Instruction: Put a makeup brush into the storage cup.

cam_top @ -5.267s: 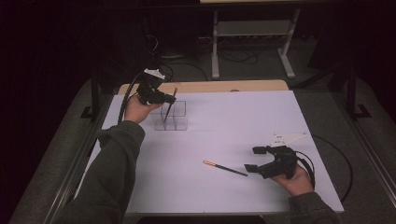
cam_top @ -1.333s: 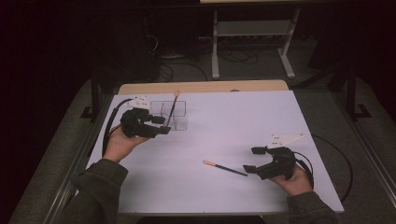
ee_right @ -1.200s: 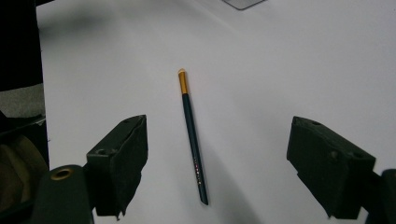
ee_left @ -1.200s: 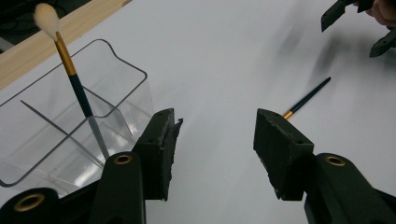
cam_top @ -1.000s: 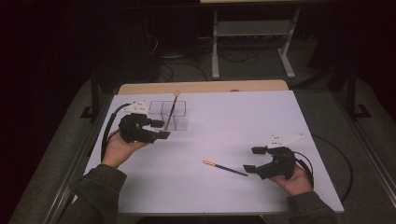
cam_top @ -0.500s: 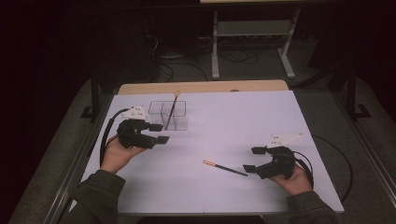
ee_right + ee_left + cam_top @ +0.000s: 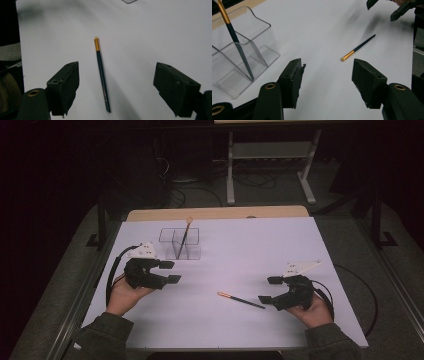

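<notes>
A dark brush [image 7: 241, 300] with a gold ferrule lies flat on the white table [image 7: 250, 245], toward the near right, its tip pointing left; in the right gripper view the brush [image 7: 102, 75] lies lengthwise in the wide gap between the two jaws, touched by neither; the right gripper [image 7: 270, 290] sits just right of it, released, held in a hand [image 7: 312, 310] resting near the table's front edge. Farther left and back stands a clear holder [image 7: 180, 243] with compartments, and a second brush [image 7: 184, 237] leans upright in it, gold end up; in the left gripper view that brush [image 7: 235, 40] slants into a rear cell of the holder [image 7: 242, 55]. The left gripper [image 7: 170, 271] hovers just in front and left of the holder, jaws spread and empty, pointing right across the table.
</notes>
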